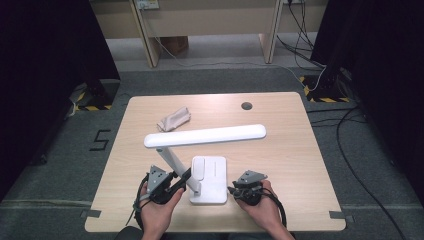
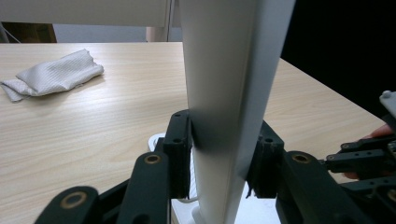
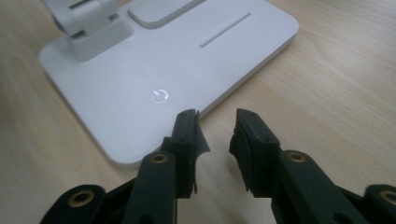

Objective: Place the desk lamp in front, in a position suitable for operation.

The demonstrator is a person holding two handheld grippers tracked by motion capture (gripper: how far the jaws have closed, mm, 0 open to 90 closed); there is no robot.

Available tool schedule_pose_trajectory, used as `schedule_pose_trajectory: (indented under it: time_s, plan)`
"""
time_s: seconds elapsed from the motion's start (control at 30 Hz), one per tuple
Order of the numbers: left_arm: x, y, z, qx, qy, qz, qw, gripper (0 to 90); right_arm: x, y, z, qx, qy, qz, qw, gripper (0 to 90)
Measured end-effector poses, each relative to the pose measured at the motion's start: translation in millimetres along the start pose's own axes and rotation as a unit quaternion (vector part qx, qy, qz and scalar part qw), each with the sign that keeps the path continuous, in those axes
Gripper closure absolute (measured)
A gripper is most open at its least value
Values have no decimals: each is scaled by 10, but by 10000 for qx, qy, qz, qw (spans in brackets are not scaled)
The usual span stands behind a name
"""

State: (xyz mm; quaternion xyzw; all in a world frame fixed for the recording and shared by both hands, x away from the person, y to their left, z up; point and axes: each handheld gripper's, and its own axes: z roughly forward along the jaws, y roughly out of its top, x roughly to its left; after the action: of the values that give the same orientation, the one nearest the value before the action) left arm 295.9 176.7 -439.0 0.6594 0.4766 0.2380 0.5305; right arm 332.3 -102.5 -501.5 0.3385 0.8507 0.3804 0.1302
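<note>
A white desk lamp stands near the front of the wooden table (image 1: 280,160). Its long head (image 1: 205,135) runs level above the tabletop, and its slanted arm (image 1: 175,160) rises from a flat base (image 1: 212,180). My left gripper (image 1: 182,180) is shut on the lamp's arm (image 2: 229,70) low down, a pad against each side (image 2: 222,154). My right gripper (image 1: 232,190) sits at the base's right front edge. It is open (image 3: 217,135) with nothing between its jaws, its left jaw tip just over the rim of the base (image 3: 140,70), close to the power symbol (image 3: 159,95).
A crumpled pale cloth (image 1: 174,119) lies at the back left of the table (image 2: 53,74). A dark round cable hole (image 1: 246,106) sits near the far edge. Beyond the table, wooden furniture legs and cables stand on the floor.
</note>
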Motion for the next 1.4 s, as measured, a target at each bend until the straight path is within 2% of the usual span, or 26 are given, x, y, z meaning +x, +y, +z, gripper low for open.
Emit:
schedule_pose_trajectory:
  time_s: [0.03,0.07,0.13,0.23,0.37,0.53,0.77,0.83,0.93,1.0,1.03,1.07,1.1,1.17,1.23,1.27,1.3,1.33,1.37,1.4]
  plan:
    - [0,0,0,0,0,0,10000,655,0,0,0,0,0,0,10000,676]
    - [3,-1,3,-8,1,13,10000,660,54,-13,-64,39,107,-106,9999,637]
    - [5,0,6,-8,-6,47,10000,662,81,-29,-76,79,165,-160,9997,620]
    - [8,-2,2,-6,-12,57,10000,665,131,-108,-46,171,355,-230,9990,539]
    - [12,0,10,-5,-26,89,10000,666,176,-111,-6,160,428,-310,9985,529]
    - [15,12,39,0,-29,100,9999,672,208,-110,16,168,445,-319,9984,531]
    - [13,32,97,7,-52,100,9999,672,201,-129,40,103,358,-515,9980,557]
    - [14,36,117,-8,-55,105,9999,672,201,-128,39,123,343,-461,9983,558]
    - [25,41,130,-11,-98,146,9998,665,184,-129,45,69,310,-507,9982,555]
    - [42,38,131,1,-228,243,9994,645,188,-140,39,81,313,-439,9985,537]
    - [52,38,124,30,-360,337,9988,586,177,-142,31,52,335,-475,9983,521]
    - [56,33,104,52,-470,428,9980,482,173,-150,-9,-65,373,-399,9985,495]
    - [66,-15,40,-2,-569,631,9964,453,170,-154,-38,-126,380,-358,9986,488]
    - [79,-48,6,18,-611,708,9956,399,162,-161,-72,-191,367,-322,9986,481]
    - [111,-116,-62,46,-682,821,9943,368,81,-210,-158,-360,285,-199,9987,469]
    - [140,-146,-97,68,-708,907,9933,368,81,-210,-158,-360,285,-199,9987,469]
    - [170,-177,-126,74,-729,961,9927,348,5,-252,-216,-454,198,2,9988,469]
    - [255,-236,-169,70,-802,1043,9913,346,-46,-270,-243,-512,146,39,9986,469]
    - [255,-236,-169,70,-802,1043,9913,345,-91,-285,-273,-564,92,119,9983,469]
    - [306,-270,-175,21,-874,1083,9903,345,-91,-285,-273,-564,92,119,9983,469]
